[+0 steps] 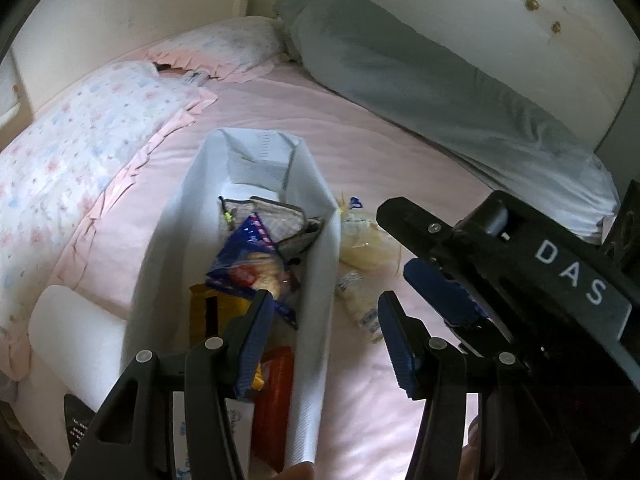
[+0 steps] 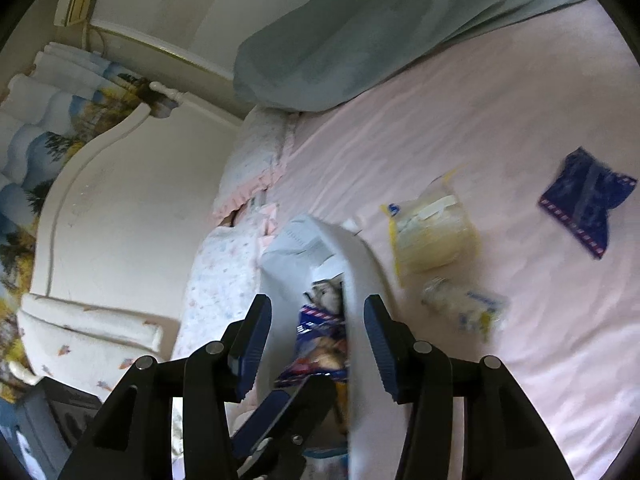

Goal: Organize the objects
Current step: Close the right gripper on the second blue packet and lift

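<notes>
An open white bag [image 1: 316, 280] stands on the pink bed. It holds a blue snack packet [image 1: 244, 268], a grey pouch [image 1: 280, 220] and yellow and red packs. My left gripper [image 1: 326, 340] is open astride the bag's right wall, with one finger inside and one outside. My right gripper [image 2: 318, 340] is open over the same wall [image 2: 356, 280], above the blue packet [image 2: 316, 344], and its pads press on nothing. The left gripper [image 2: 288, 404] shows just below it. Right of the bag lie a yellowish clear bag [image 2: 432, 240], a small printed packet [image 2: 464, 308] and a dark blue packet [image 2: 580, 204].
Two floral pillows [image 1: 92, 132] lie at the bed's head, against a cream headboard [image 2: 132, 208]. A long grey-blue bolster [image 1: 420, 80] runs along the far wall. A white roll [image 1: 76, 340] lies left of the bag. Bare pink sheet [image 2: 520, 360] spreads to the right.
</notes>
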